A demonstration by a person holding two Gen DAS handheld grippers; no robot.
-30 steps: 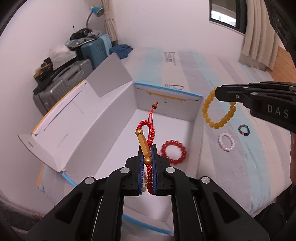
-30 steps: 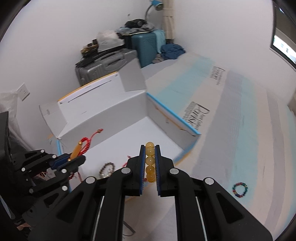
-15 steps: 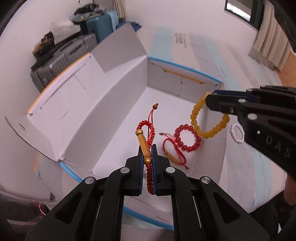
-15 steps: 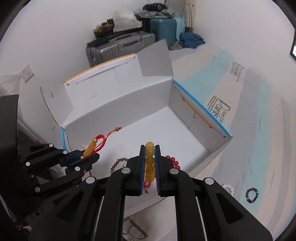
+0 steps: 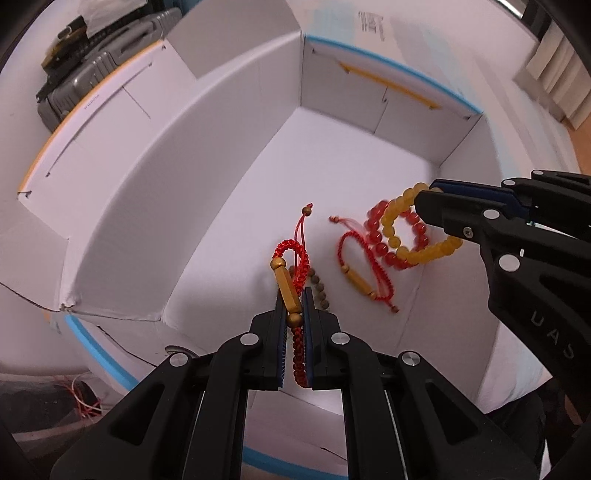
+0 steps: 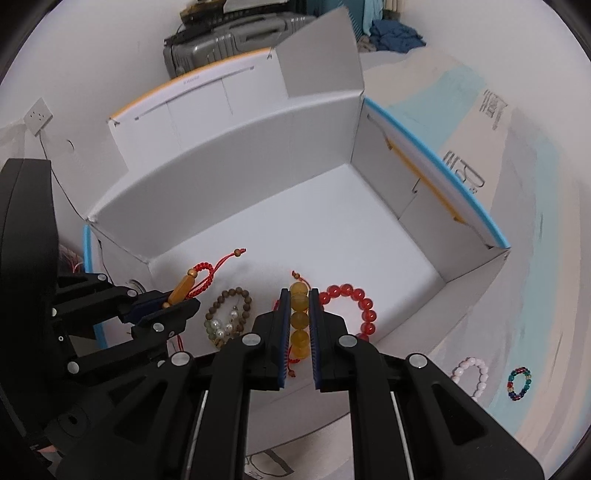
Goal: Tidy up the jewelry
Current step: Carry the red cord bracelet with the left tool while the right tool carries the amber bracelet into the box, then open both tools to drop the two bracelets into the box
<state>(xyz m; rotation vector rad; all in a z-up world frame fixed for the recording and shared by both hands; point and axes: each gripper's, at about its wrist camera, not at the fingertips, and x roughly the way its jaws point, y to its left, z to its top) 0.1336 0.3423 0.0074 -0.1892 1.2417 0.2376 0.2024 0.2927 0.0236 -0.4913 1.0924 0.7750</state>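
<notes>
Between the left gripper's (image 5: 294,314) closed fingers hung a light, limp red cord bracelet (image 5: 291,273), best pinched at its rigid gold bar; the right gripper (image 6: 299,314) clamped slippery yellow beads (image 6: 298,306)

Grey suitcase (image 6: 225,33) by wall, blue clothes (image 6: 395,35) beside — wall socket (image 6: 38,116) left.

Both wrist views look down into box (image 5: 229,155).
</notes>
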